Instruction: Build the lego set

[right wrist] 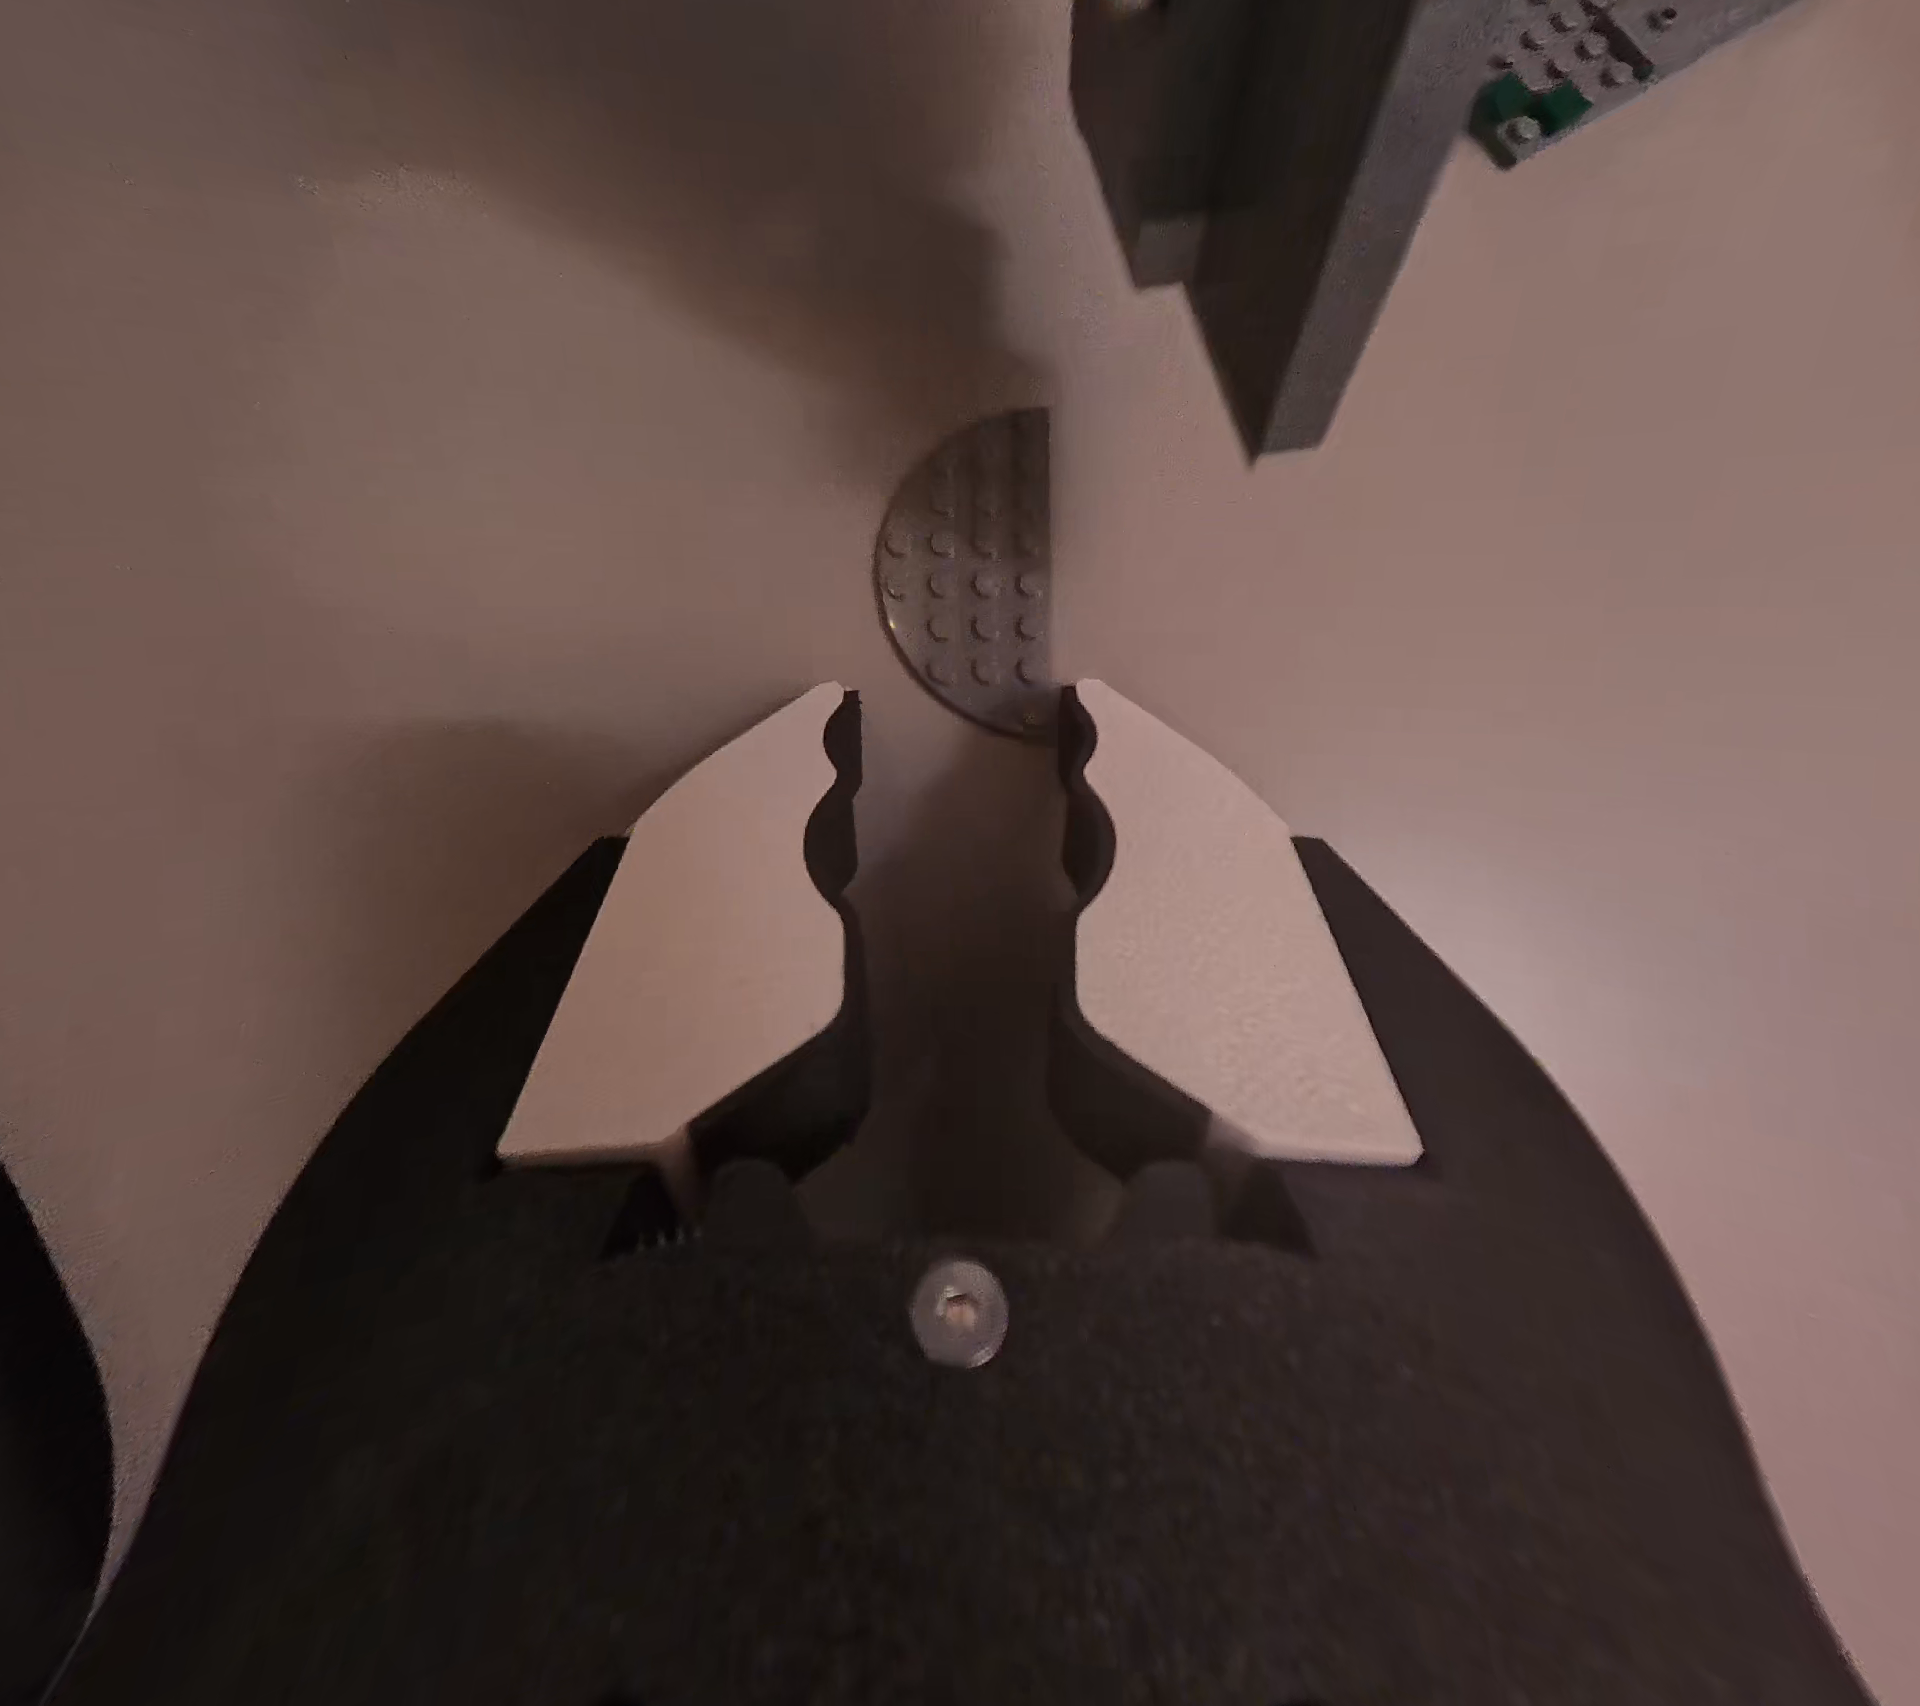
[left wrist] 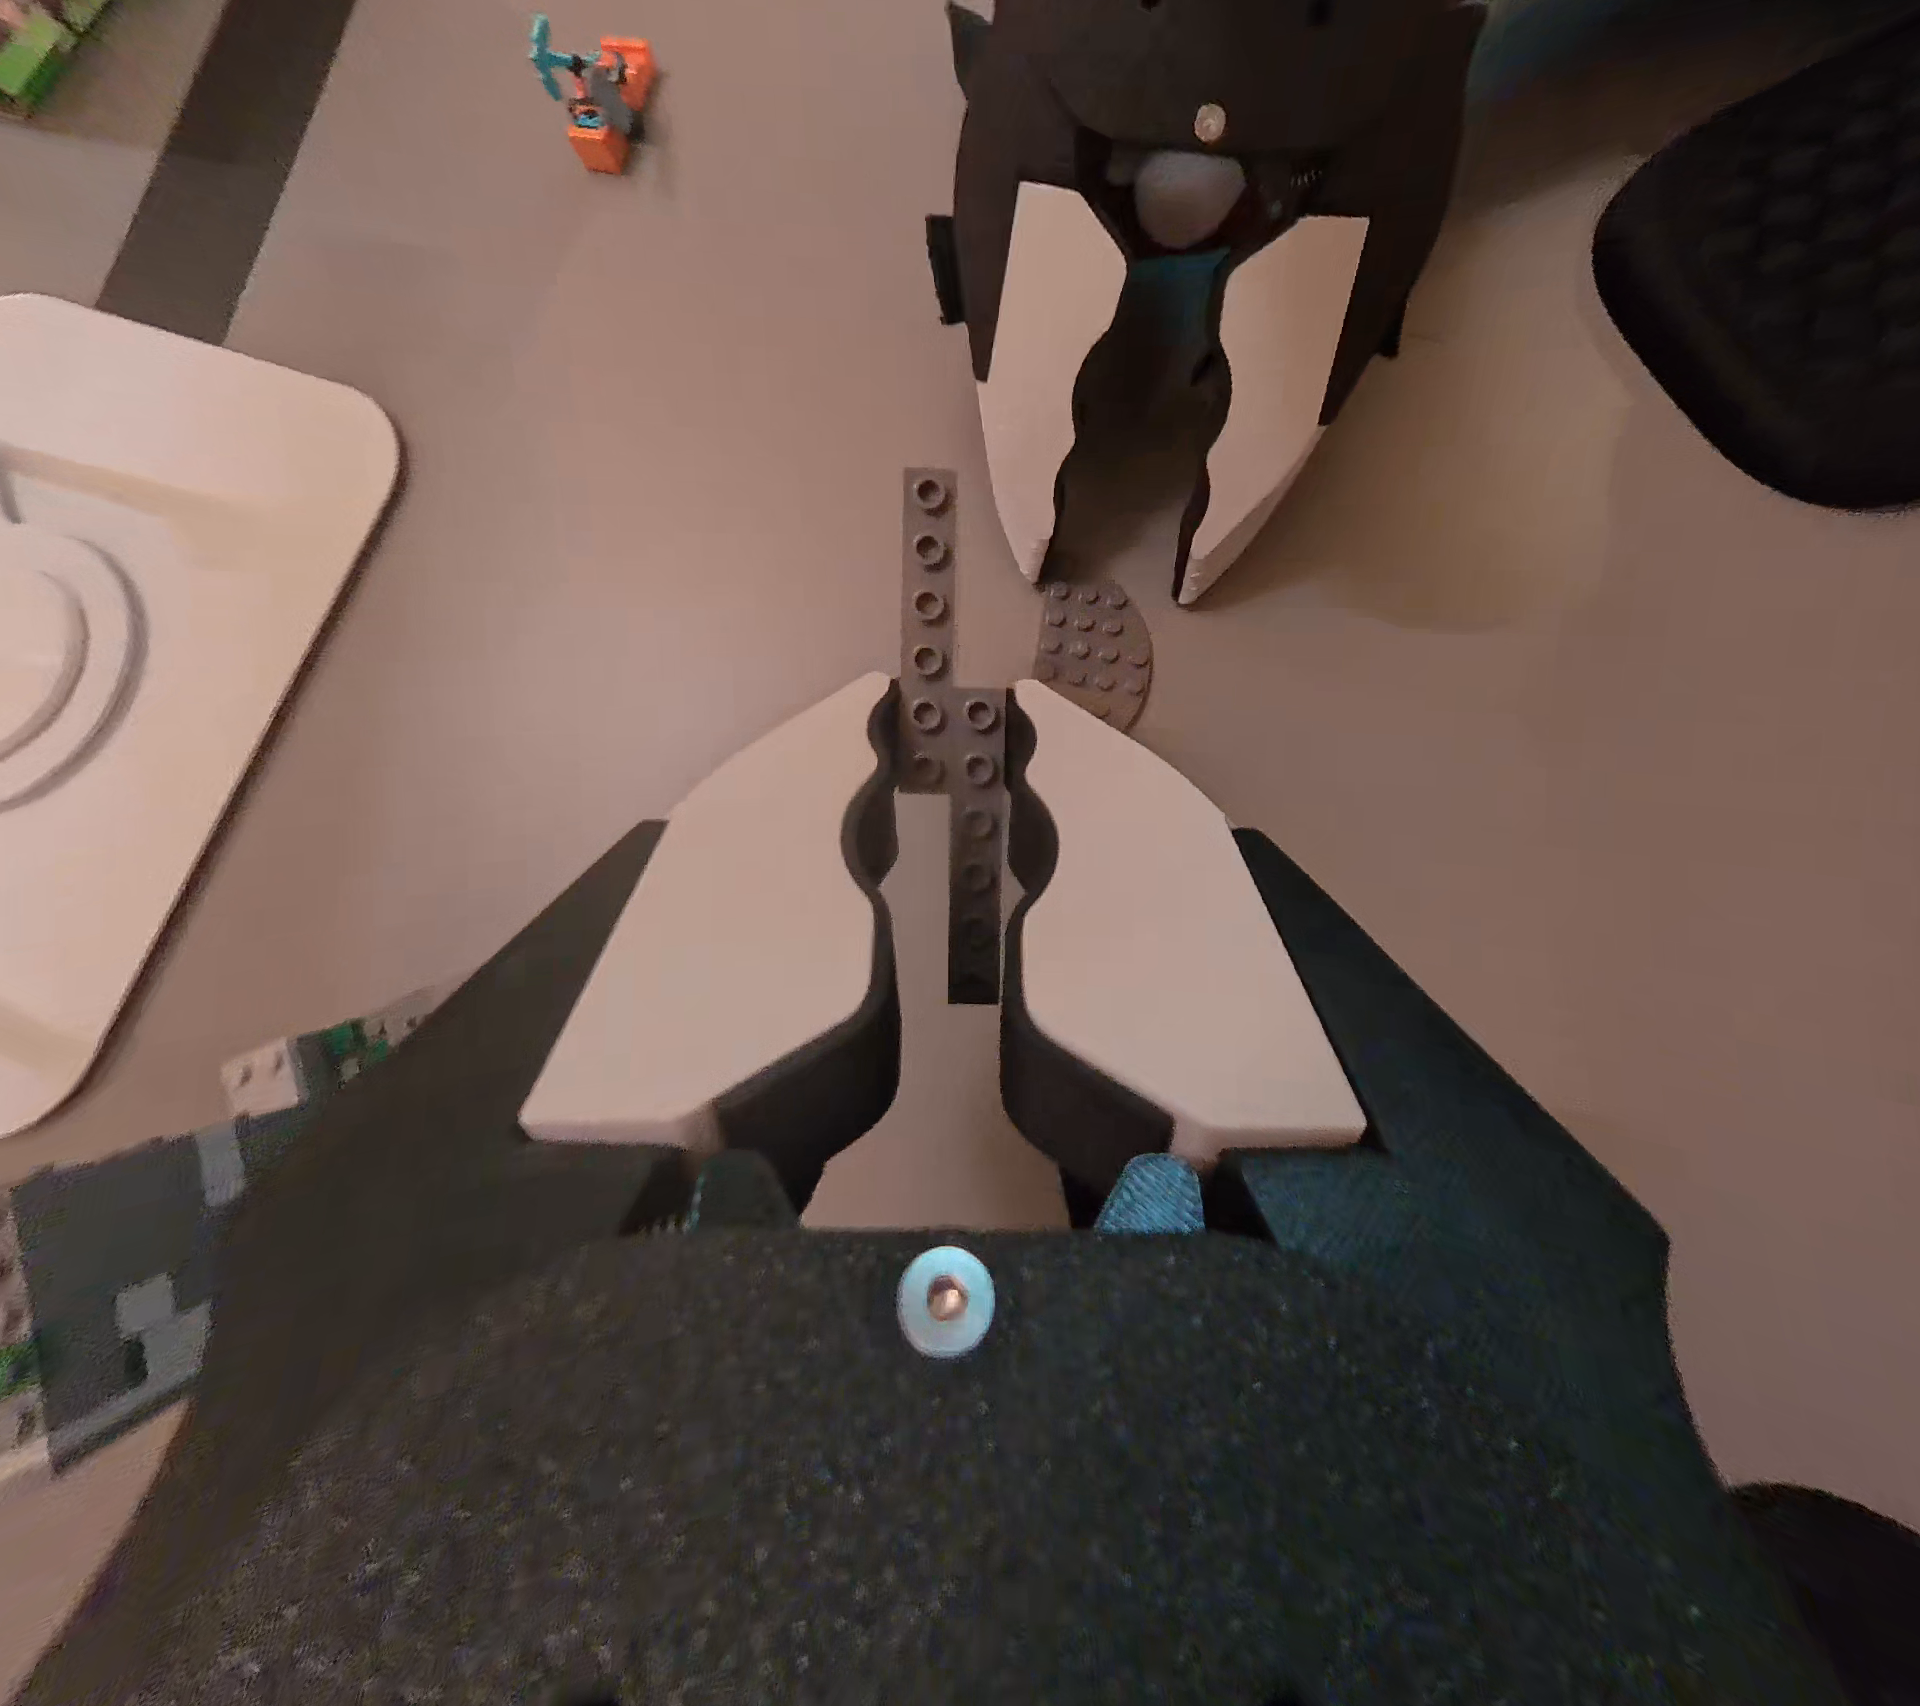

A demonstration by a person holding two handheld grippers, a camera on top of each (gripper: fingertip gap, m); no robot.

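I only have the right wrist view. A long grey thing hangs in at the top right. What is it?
Observer: Two long grey plates, joined in a stepped overlap and clamped in the left tongs.
Operator: Anything on the table I can't see?
Observer: A small orange and teal build lies well beyond those plates, off to their left in the left wrist view.
Operator: Are my tongs around the half-round plate?
Observer: No. In the left wrist view the right tongs are open, with their tips at the edge of the half-round plate, not around it.
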